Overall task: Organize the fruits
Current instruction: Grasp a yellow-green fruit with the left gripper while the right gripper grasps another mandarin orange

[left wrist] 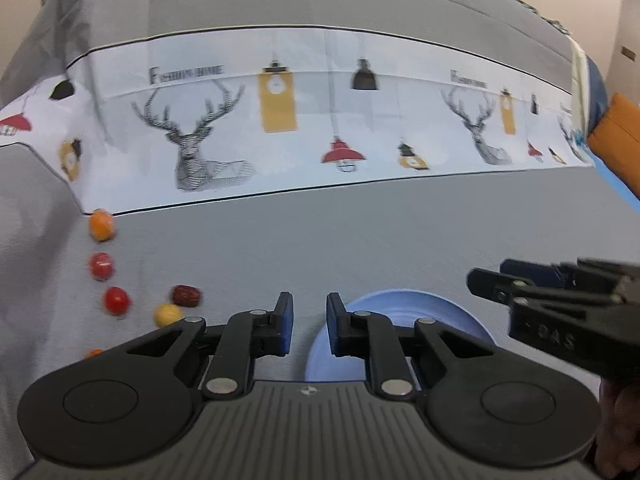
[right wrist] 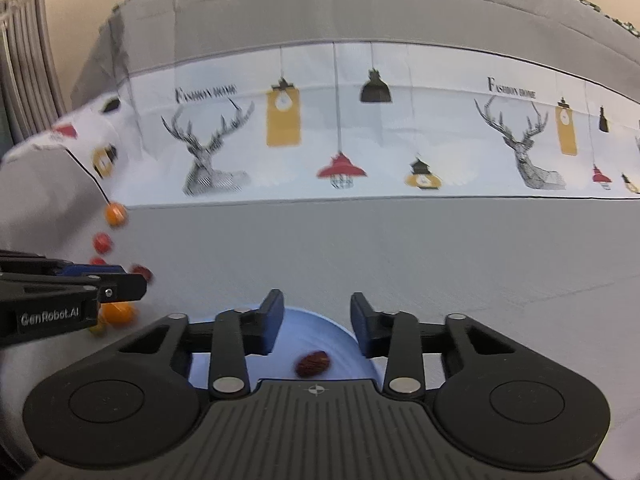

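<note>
Right gripper (right wrist: 317,322) stood released above the blue plate (right wrist: 344,340), one date (right wrist: 313,363) lying in it. Left gripper (left wrist: 310,322), also released and empty, faced loose fruits (left wrist: 116,300) at left; another pickup seemed due.

Support surface: desk (left wrist: 360,232) covered in plain grey cloth, with a printed white band (deer heads, hanging lamps) running across the far part. Directly on the cloth, left side: orange fruit (left wrist: 101,224) at the edge of the printed band; below it two red fruits in a line (left wrist: 100,265) (left wrist: 116,300); then a dark red date (left wrist: 186,295) just beside a yellow fruit (left wrist: 167,315). Near centre: light blue plate (right wrist: 320,336), carrying one dark red date (right wrist: 313,363).
</note>
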{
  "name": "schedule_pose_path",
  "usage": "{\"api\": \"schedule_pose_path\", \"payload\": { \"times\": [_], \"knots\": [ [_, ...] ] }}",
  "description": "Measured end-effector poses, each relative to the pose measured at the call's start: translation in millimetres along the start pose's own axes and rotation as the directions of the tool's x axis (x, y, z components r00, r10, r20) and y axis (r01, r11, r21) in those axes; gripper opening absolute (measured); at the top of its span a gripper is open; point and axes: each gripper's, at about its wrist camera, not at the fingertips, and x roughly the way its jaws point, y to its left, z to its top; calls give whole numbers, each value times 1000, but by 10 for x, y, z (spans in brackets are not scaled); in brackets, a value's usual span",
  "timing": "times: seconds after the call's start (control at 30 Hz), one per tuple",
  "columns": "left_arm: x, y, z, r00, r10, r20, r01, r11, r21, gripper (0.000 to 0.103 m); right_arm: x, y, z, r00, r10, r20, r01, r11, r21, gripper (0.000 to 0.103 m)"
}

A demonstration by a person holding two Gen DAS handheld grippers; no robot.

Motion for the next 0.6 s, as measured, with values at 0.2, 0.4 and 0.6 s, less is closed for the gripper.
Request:
{"api": "schedule_pose_path", "payload": {
  "times": [0.2,0.4,0.6],
  "knots": [
    [83,542,138,992,121,-29,-120,992,24,19,-68,288,50,996,80,36,-79,997,-20,37],
    [357,1098,-90,980,120,-159,-148,973,-179,4,13,580,43,986,169,-6,-169,983,-71,37],
    [498,1410,-204,967,45,-250,-141,914,-380,4,215,953,44,956,280,-83,-288,952,-108,38]
  ]
}}
